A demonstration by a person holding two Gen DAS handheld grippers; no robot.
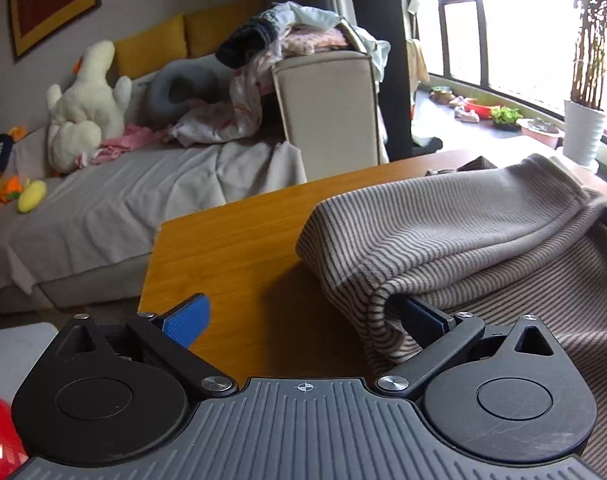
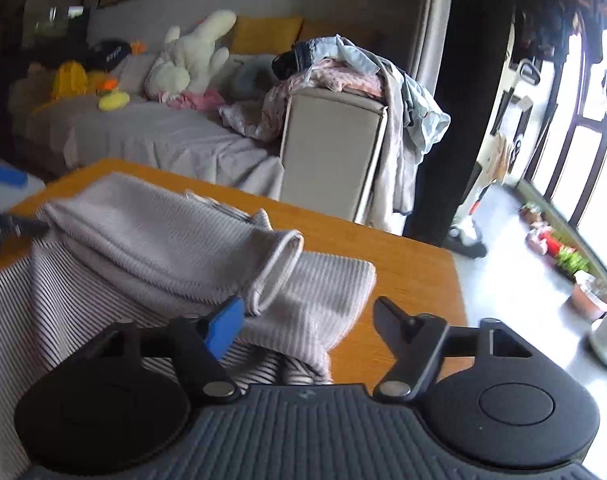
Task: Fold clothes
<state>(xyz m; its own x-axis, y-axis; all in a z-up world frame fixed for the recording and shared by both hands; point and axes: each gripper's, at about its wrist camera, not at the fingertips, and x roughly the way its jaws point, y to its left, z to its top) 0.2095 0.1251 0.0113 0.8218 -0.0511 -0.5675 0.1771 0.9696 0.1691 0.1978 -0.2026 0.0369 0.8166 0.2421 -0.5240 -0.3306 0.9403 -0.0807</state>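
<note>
Nearest the lens on the left: left tool [image 1: 303,320], tilted down toward the table [image 1: 231,248], jaws spread wide. Blue pad of one finger [image 1: 187,322] bare above the wood; the other finger [image 1: 423,318] tucked under a rolled fold of the striped garment [image 1: 443,232], cloth draped over its tip. Nothing pinched between the two.

Right tool [image 2: 307,320] likewise angled downward over the table's near right part, jaws standing partly apart. Blue-padded finger [image 2: 223,326] just beside the cuff end of a folded sleeve, the other finger [image 2: 391,322] over bare wood; a flap of the garment lying between them, neither pad seen pressing on it. Some motion blur at the left edge of this view.

Garment heaped across the table, sleeves folded over the body, lower part hanging toward the cameras.

Beyond the table: sofa [image 1: 103,208] under a grey cover, white plush toy [image 1: 87,100], pile of laundry [image 1: 303,36] on the armrest.
</note>
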